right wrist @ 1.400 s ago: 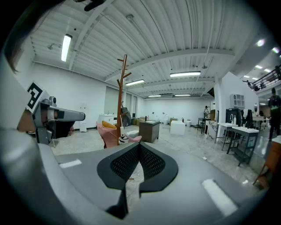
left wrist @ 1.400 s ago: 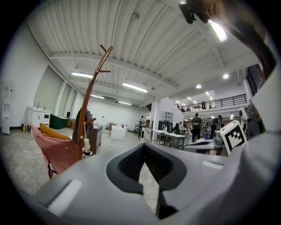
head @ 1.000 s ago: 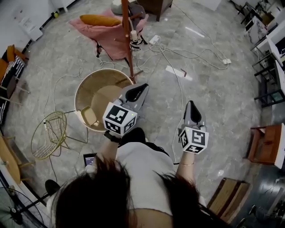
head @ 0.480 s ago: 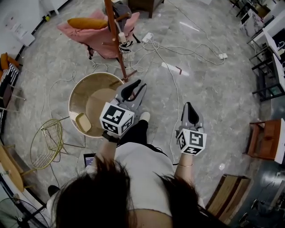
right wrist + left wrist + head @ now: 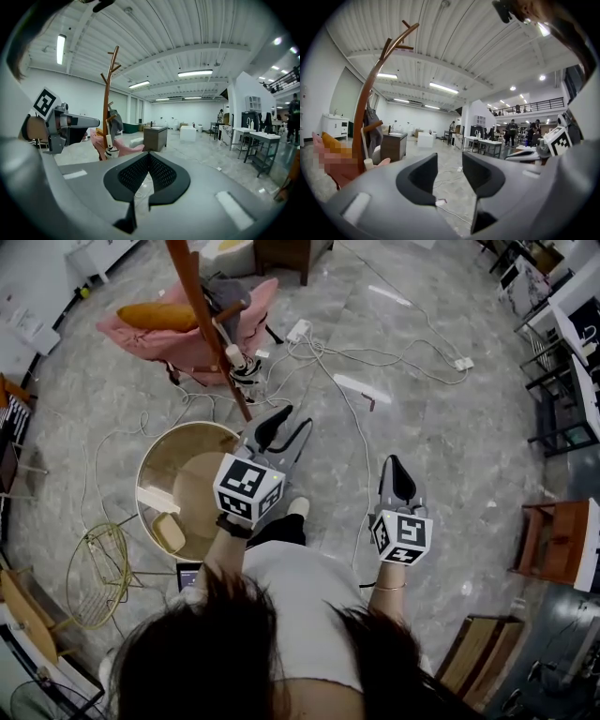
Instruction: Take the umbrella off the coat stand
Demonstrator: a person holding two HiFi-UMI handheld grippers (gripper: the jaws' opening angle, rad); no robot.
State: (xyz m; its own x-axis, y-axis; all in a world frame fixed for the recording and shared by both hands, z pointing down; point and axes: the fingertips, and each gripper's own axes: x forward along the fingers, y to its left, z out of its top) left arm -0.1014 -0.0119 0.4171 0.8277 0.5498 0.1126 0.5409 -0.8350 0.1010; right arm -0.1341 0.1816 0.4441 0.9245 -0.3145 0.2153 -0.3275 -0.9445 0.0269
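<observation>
The brown wooden coat stand (image 5: 208, 320) rises ahead and to the left in the head view. A small folded umbrella (image 5: 244, 367) with a pale handle hangs low on its pole. My left gripper (image 5: 289, 424) points toward the stand's foot, still short of the umbrella; its jaws are opening with nothing between them. The left gripper view shows the stand (image 5: 363, 119) and the umbrella handle (image 5: 368, 162) at far left. My right gripper (image 5: 398, 463) is shut and empty, further right. In its view the umbrella (image 5: 110, 149) hangs on the stand (image 5: 107, 101), behind the left gripper (image 5: 75, 123).
A round beige table (image 5: 148, 467) stands just left of my left gripper. A pink chair with an orange cushion (image 5: 157, 315) sits behind the stand. White cables and a power strip (image 5: 361, 354) lie across the floor ahead. A gold wire chair (image 5: 98, 563) is at lower left.
Both grippers have moved forward toward the coat stand, which now lies further left in the head view. The left jaws have gone from shut to parted. The right jaws stay shut.
</observation>
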